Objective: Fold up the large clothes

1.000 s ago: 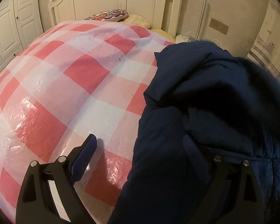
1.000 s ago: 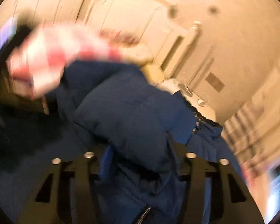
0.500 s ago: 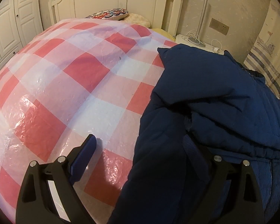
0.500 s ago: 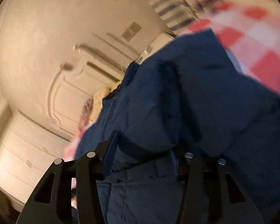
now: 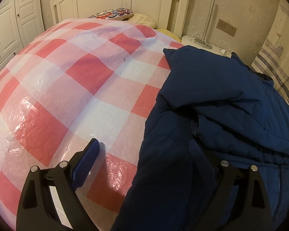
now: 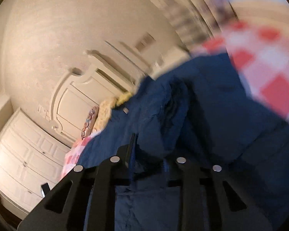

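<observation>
only the left view shows the left gripper (image 5: 144, 154) spread wide over the navy padded jacket (image 5: 212, 115) on the checked bedspread (image 5: 77, 80). the blurred right view shows the right gripper (image 6: 150, 150), just closing, clenched on jacket fabric; headboard (image 6: 75, 96) behind.

Left tool (image 5: 142, 150): black plastic frame with cut-outs, round silver screws, blue ribbed pad on its finger (image 5: 84, 165). Right tool (image 6: 148, 150): same black frame, silver screws.
</observation>
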The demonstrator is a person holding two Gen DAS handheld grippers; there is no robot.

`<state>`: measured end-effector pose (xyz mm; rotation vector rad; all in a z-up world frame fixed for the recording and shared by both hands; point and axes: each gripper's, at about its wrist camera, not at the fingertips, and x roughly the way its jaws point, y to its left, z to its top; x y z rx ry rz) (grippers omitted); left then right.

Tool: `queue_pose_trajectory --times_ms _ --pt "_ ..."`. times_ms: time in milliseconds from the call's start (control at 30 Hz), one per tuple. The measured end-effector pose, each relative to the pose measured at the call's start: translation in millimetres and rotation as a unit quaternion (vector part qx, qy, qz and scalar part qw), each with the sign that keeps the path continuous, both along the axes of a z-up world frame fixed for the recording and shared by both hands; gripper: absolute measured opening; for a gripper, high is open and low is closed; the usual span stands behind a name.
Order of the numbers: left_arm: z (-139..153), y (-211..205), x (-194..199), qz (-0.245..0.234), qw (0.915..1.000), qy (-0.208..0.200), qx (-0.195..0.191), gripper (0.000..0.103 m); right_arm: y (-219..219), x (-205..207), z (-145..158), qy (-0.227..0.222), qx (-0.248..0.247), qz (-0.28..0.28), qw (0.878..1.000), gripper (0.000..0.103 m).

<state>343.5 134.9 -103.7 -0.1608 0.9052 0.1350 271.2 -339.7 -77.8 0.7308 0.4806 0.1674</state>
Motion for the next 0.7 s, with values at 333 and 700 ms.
queue_pose_trajectory --times_ms 333,700 --pt "0 1 1 0.003 1.0000 -0.002 -0.004 0.093 -21 0 -33 0.108 0.033 -0.035 0.993 0.029" --pt "-1 -1 0 0.002 1.0000 0.000 0.001 0.094 30 6 50 0.052 -0.186 -0.034 0.981 0.044"
